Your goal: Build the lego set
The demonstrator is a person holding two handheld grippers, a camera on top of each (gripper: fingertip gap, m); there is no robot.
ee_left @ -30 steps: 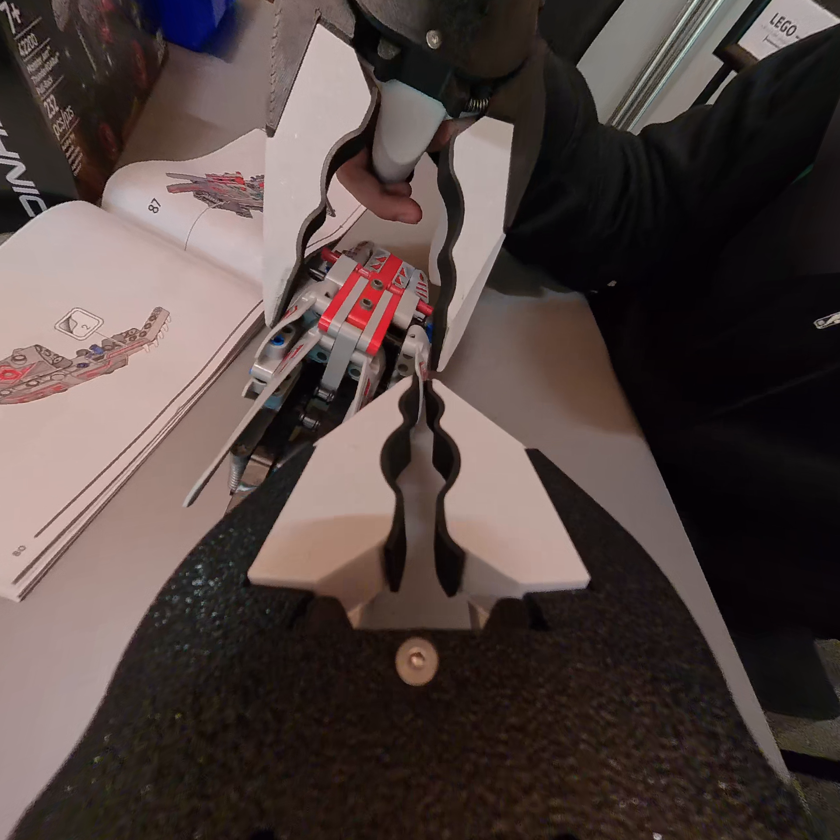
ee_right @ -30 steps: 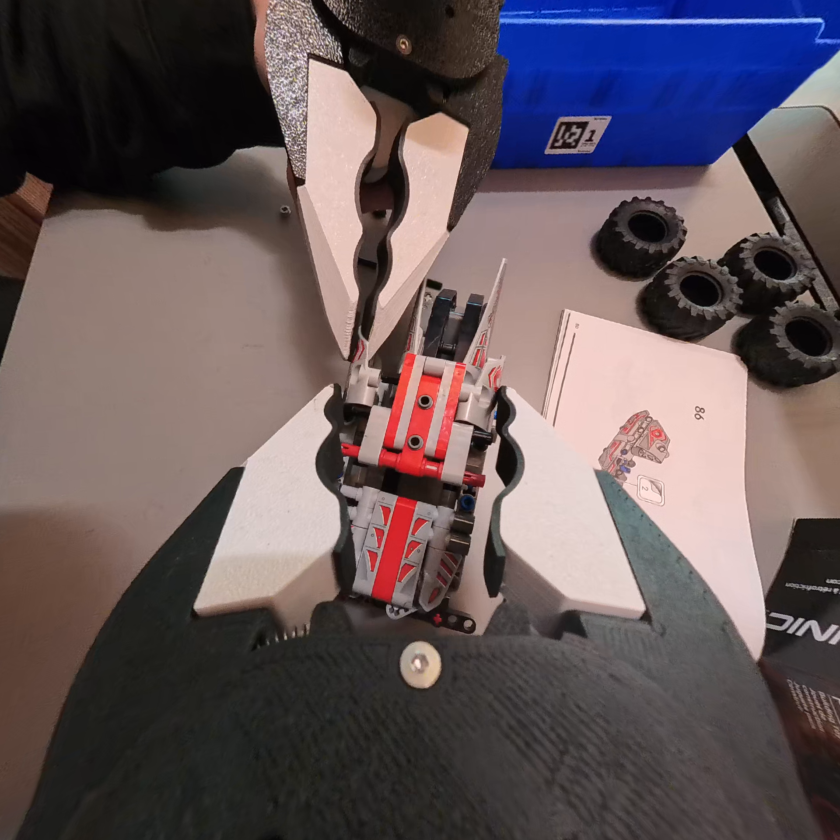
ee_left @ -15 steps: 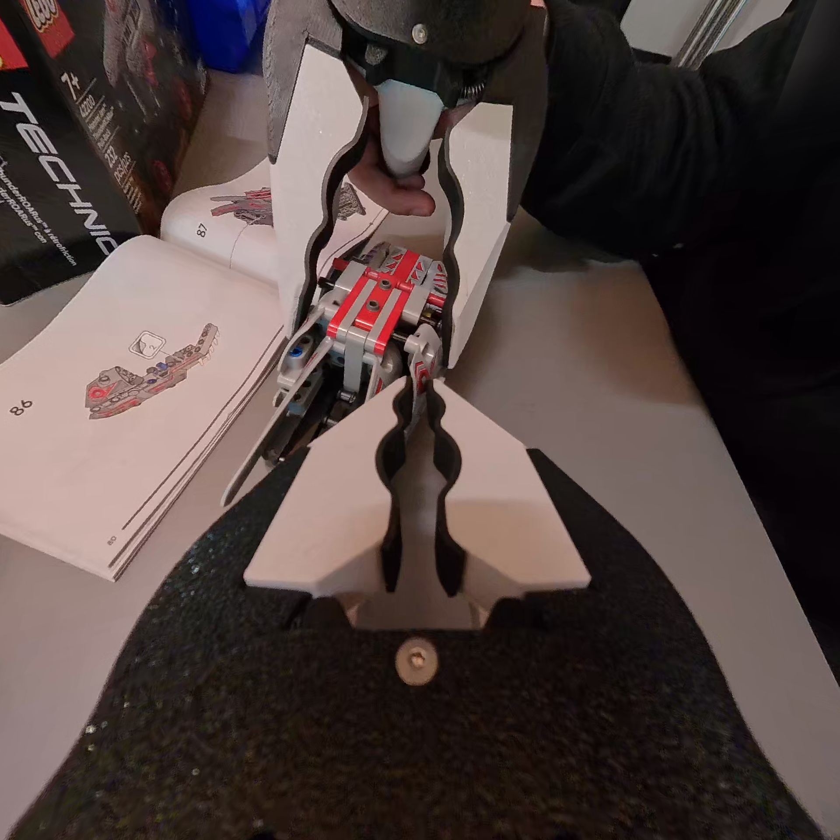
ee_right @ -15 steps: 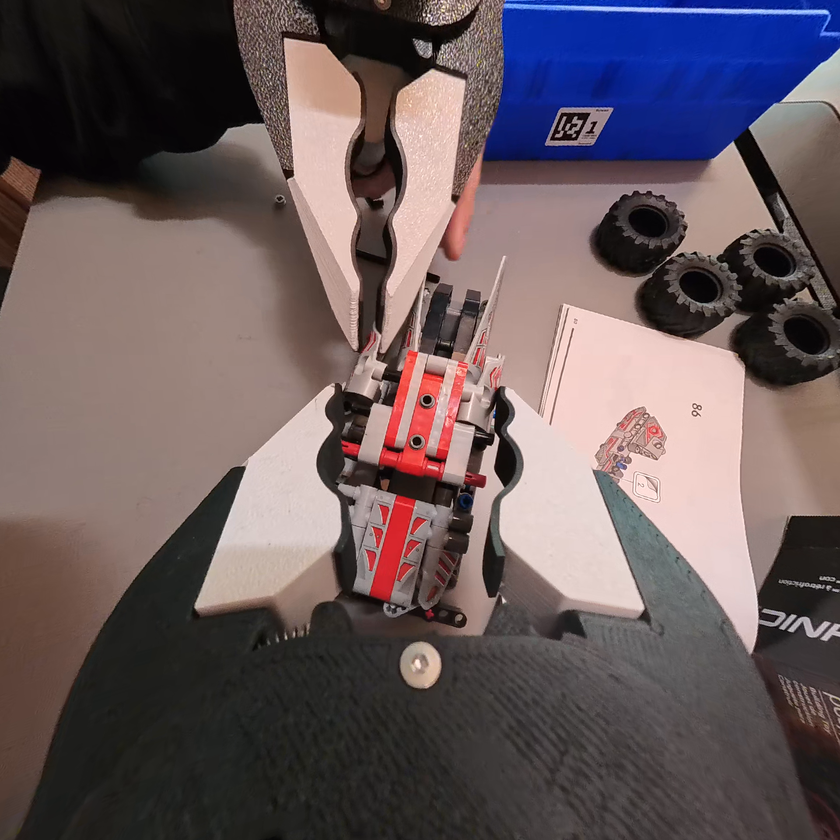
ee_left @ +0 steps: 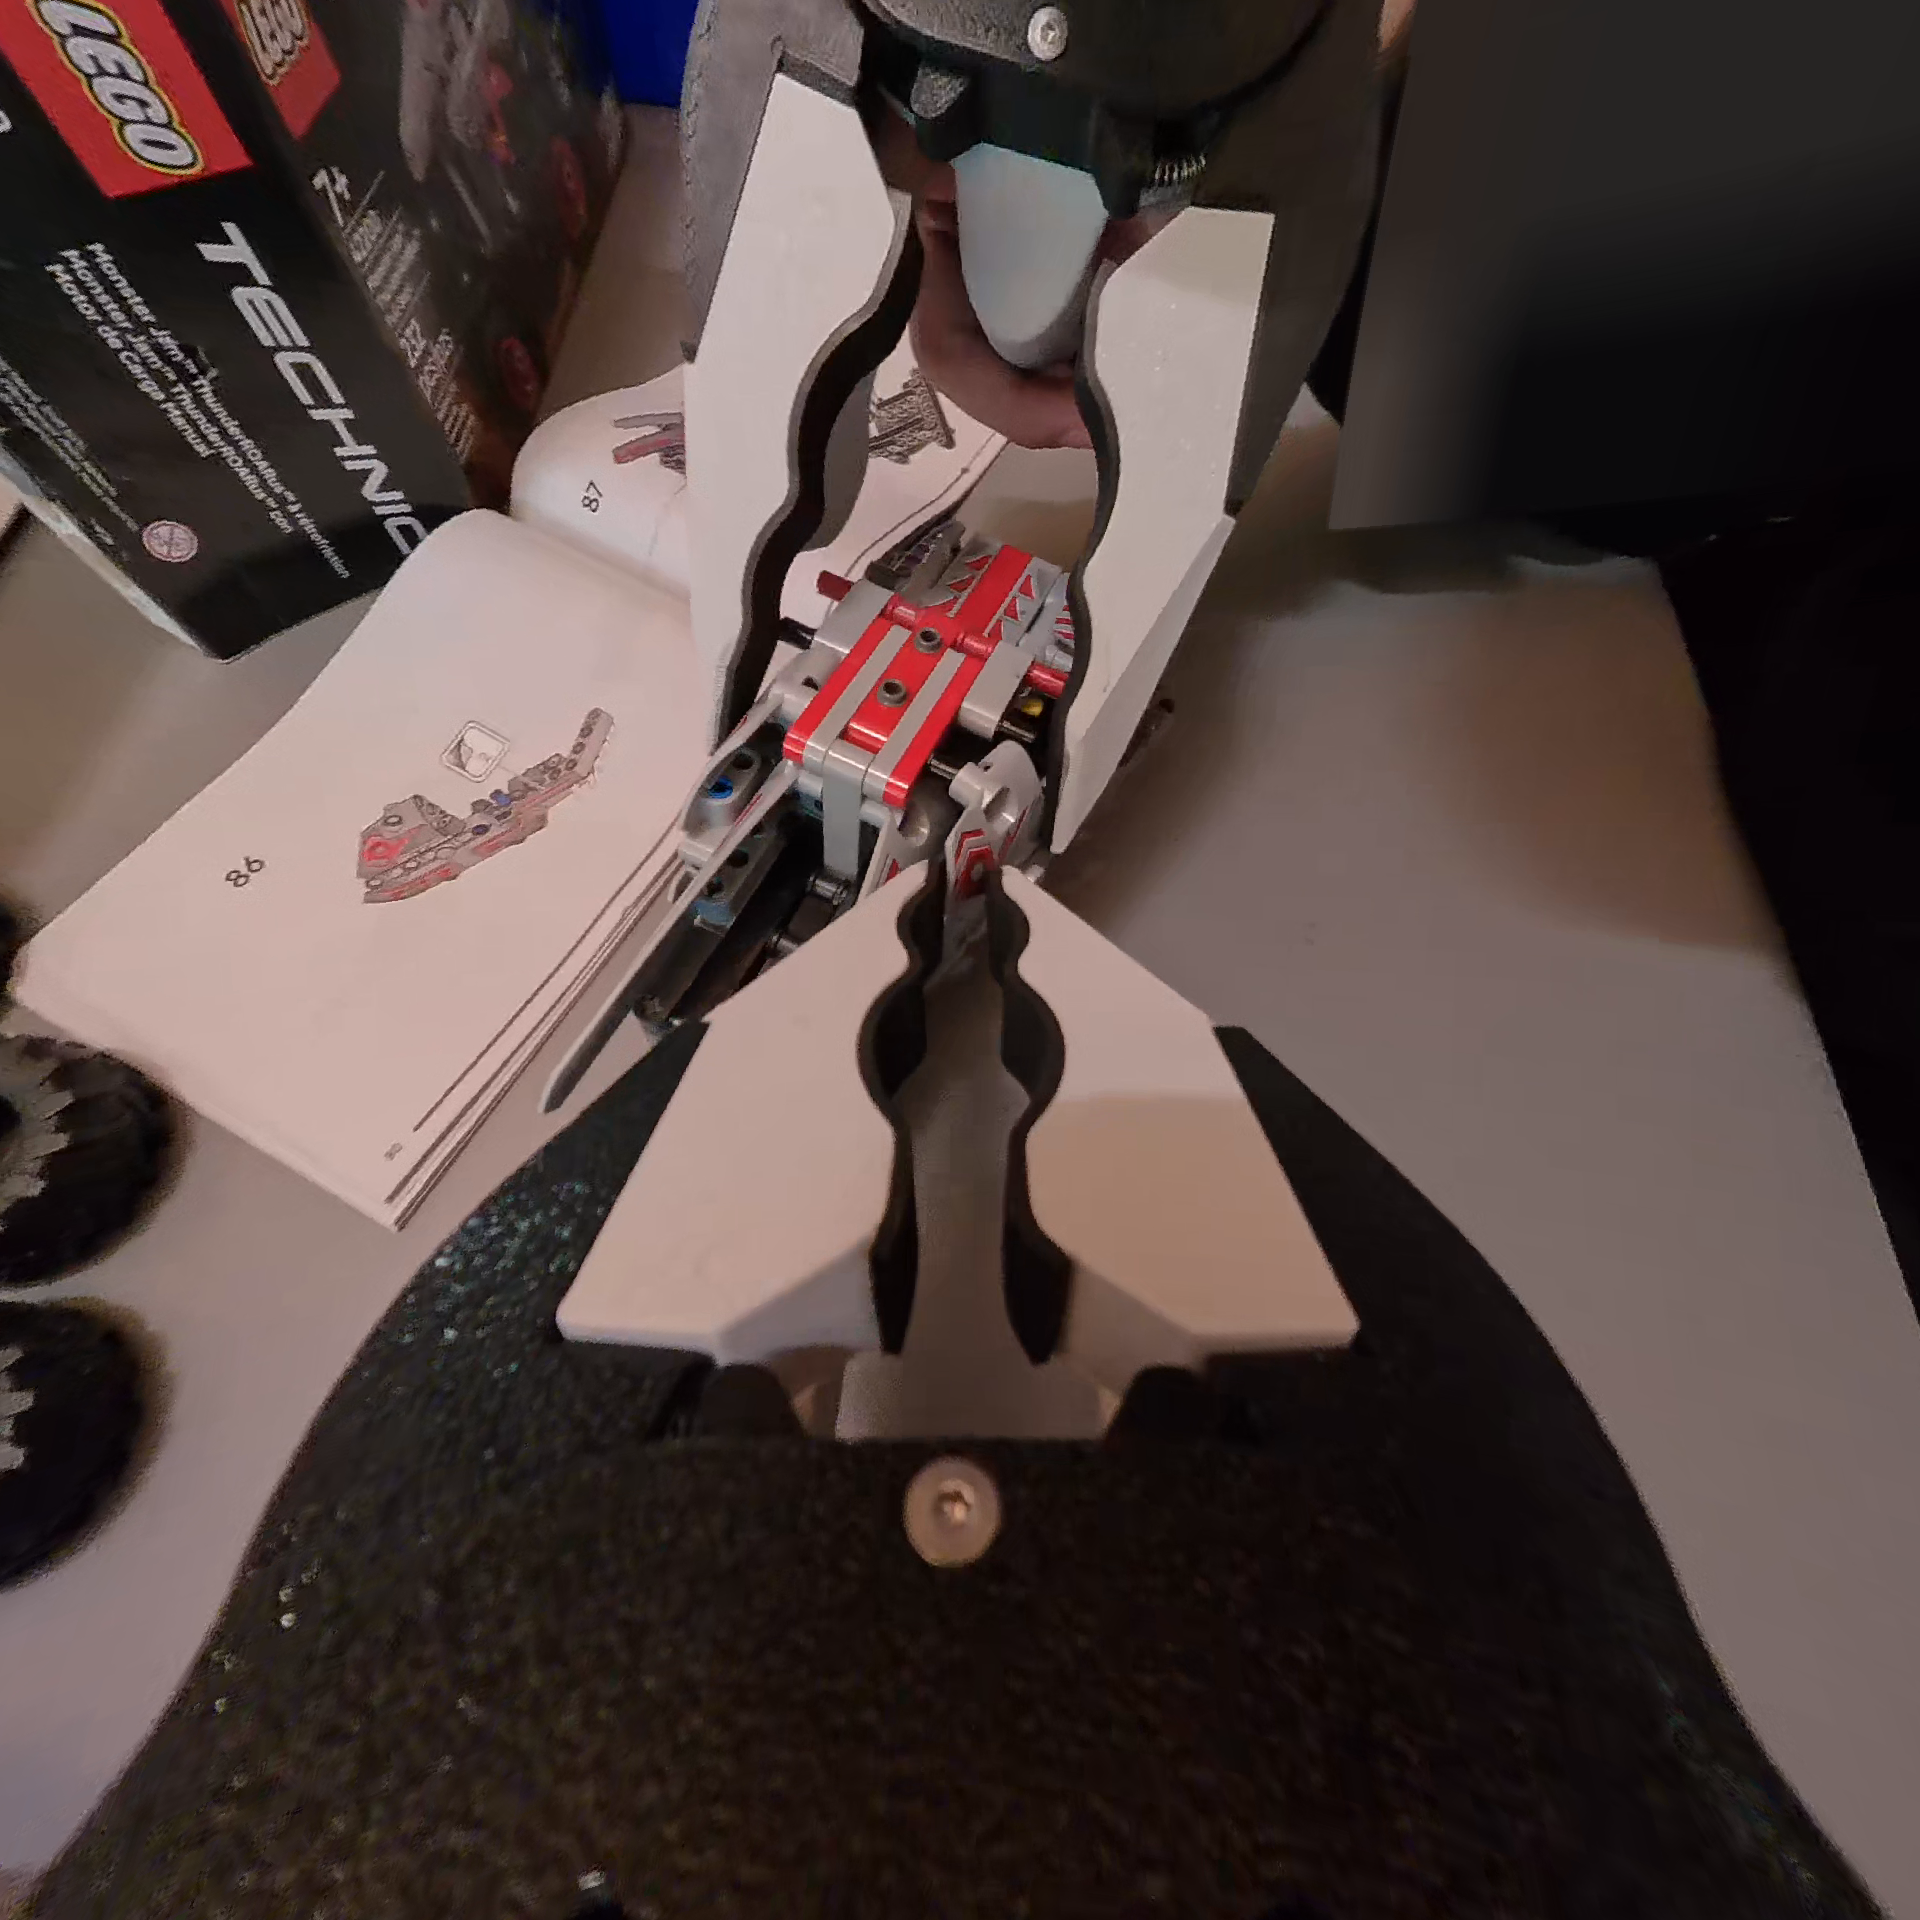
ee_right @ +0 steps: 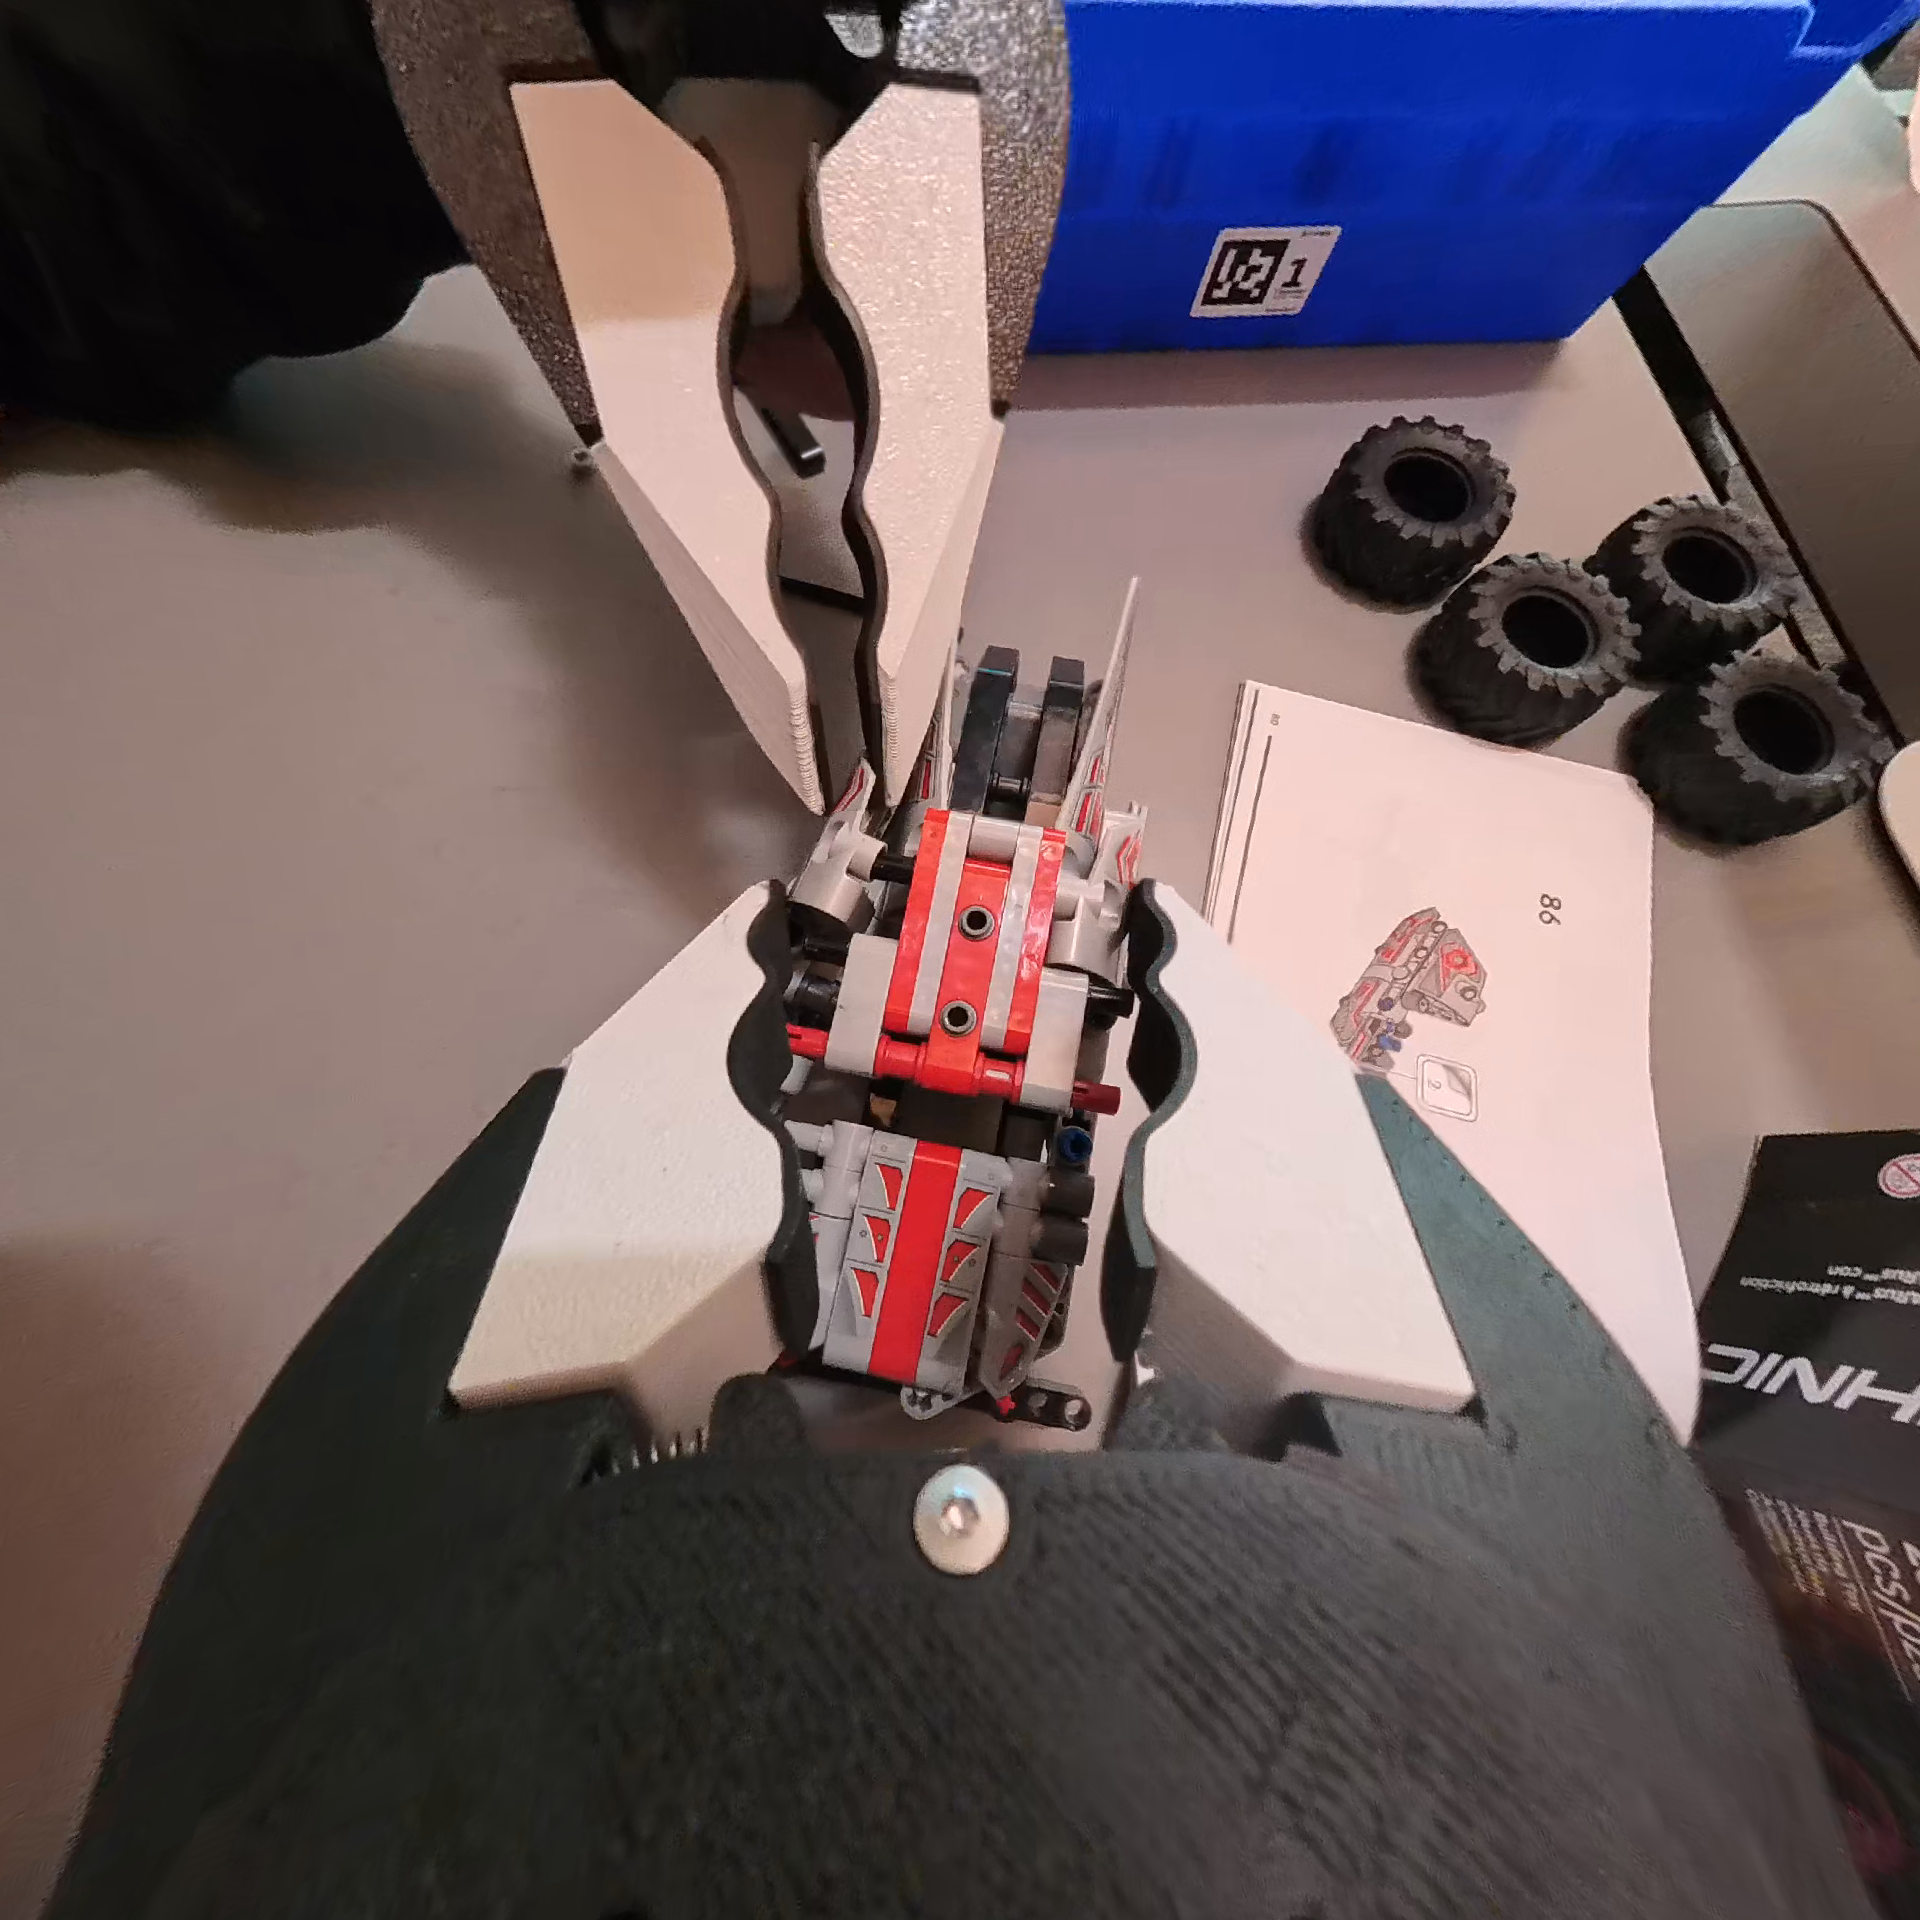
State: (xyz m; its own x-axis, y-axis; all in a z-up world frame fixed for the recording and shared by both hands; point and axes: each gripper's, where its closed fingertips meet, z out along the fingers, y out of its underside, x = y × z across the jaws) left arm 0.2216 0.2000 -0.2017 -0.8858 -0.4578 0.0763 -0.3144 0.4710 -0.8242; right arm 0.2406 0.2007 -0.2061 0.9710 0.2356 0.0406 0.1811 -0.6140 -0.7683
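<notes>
The red and grey lego model [ee_right: 966, 966] stands on the table. My right gripper [ee_right: 956, 904] is shut on its body, one finger on each side. In the left wrist view the right gripper [ee_left: 894, 790] reaches in from the top around the model [ee_left: 894, 686]. My left gripper [ee_left: 961, 883] is shut on a thin grey and red side panel [ee_left: 977, 852] at the model's end. In the right wrist view the left gripper [ee_right: 847, 790] comes in from the top left, with its tips at that panel.
The open instruction booklet [ee_right: 1455, 883] lies right of the model and also shows in the left wrist view [ee_left: 312, 883]. Several black tyres [ee_right: 1538, 634] lie beyond it. A blue bin [ee_right: 1351, 156] stands at the back. The black set box [ee_left: 208, 312] is near the booklet. A small black part [ee_right: 795, 442] lies on the table. The tips of both grippers are at nearly the same place.
My left gripper has swung round while staying pinched on the panel, so its view now takes in more of the box and the tyres. The right gripper keeps its hold on the model.
</notes>
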